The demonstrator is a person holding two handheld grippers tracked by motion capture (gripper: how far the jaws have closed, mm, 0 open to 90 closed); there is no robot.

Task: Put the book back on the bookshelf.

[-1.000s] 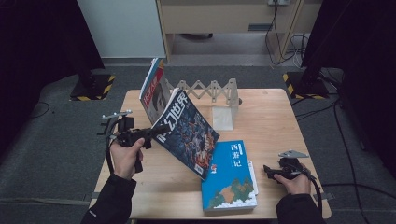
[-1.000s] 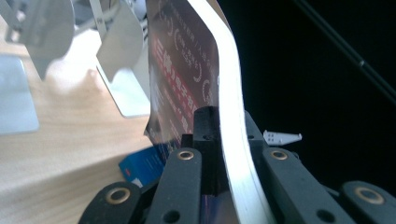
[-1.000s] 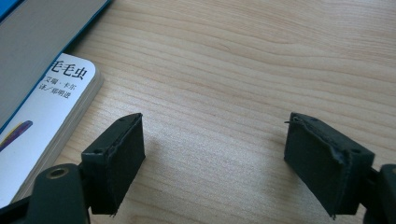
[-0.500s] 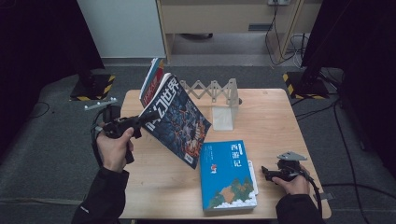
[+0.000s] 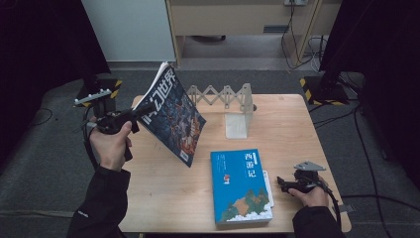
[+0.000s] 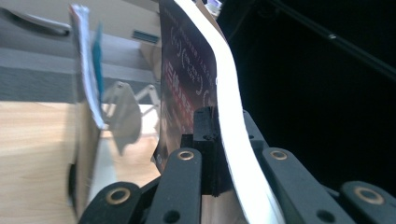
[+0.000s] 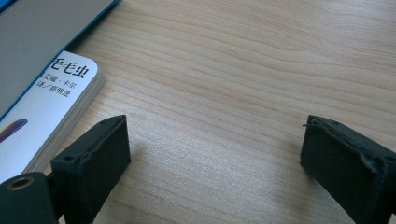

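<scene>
1. Dark black jacket sleeves [image 5: 101, 198] cover both forearms down to the wrists.
2. Matte black left gripper [image 5: 130, 117], brass-coloured rivets on its linkage arms.
3. Black right gripper [image 5: 282, 184] with grey three-cornered plate and trailing cable.

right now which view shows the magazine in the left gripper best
The high view: the whole magazine shows, tilted above the table, its edge pinched by the left gripper. The left gripper view catches its edge up close; the right gripper view looks elsewhere.
</scene>
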